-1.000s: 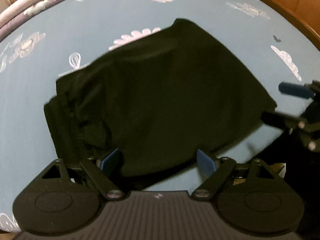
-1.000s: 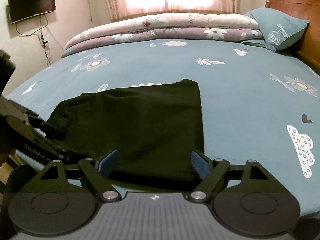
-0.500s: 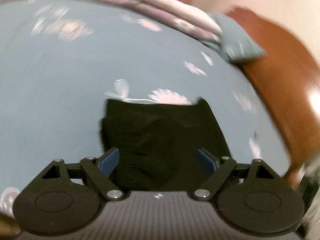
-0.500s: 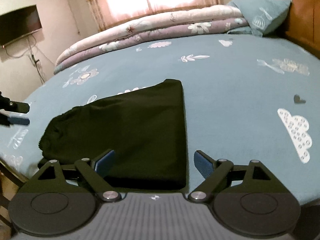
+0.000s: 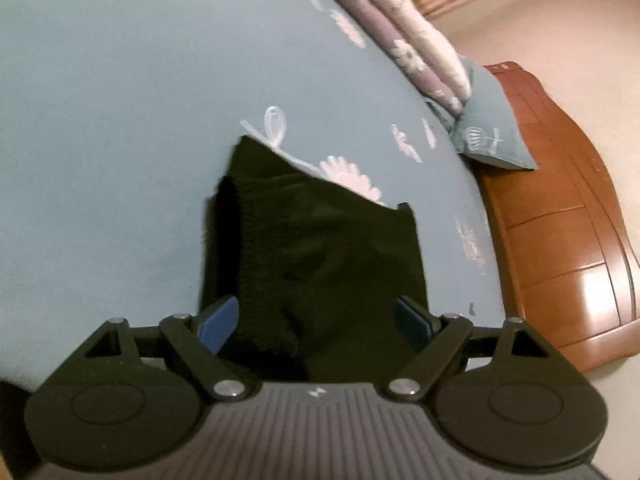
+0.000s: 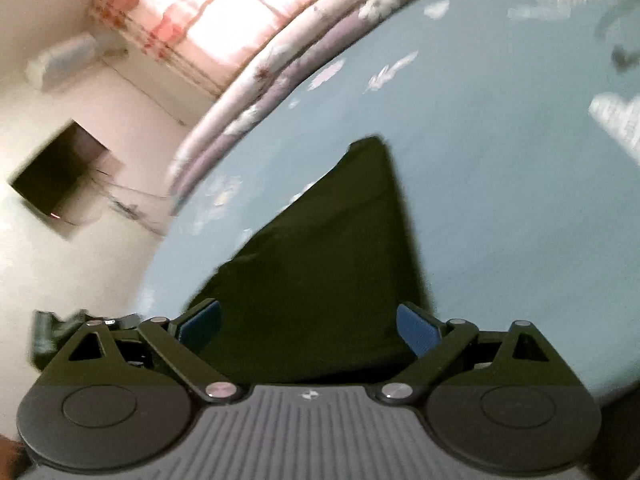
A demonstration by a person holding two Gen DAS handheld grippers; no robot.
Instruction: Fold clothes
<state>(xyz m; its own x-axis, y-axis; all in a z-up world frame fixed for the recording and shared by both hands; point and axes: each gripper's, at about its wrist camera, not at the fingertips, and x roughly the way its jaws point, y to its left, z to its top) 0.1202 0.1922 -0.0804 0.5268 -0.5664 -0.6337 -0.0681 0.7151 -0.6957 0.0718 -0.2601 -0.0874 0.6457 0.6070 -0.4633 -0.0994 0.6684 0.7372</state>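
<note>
A black garment point(image 5: 320, 256) lies flat, folded over, on the blue flowered bedsheet point(image 5: 100, 140). In the left wrist view my left gripper point(image 5: 316, 322) stands open over its near edge, at the gathered waistband end, blue pads wide apart and pressing on nothing. In the right wrist view the same black garment point(image 6: 332, 264) runs away to a corner, and my right gripper point(image 6: 308, 326) hovers over its near edge. Its jaws are opening, with cloth seen between the pads but not gripped. Both views are tilted.
A rolled floral quilt point(image 5: 404, 40) and a blue pillow point(image 5: 488, 136) lie at the head of the bed by the wooden headboard point(image 5: 568, 240). A wall television point(image 6: 60, 176) and curtained window point(image 6: 224, 4) show in the right wrist view. The bed edge is near both grippers.
Both views have rolled strongly and swung. The left gripper moved to the waistband end of the garment. The right gripper's pads have spread a little wider. The garment itself lies as before.
</note>
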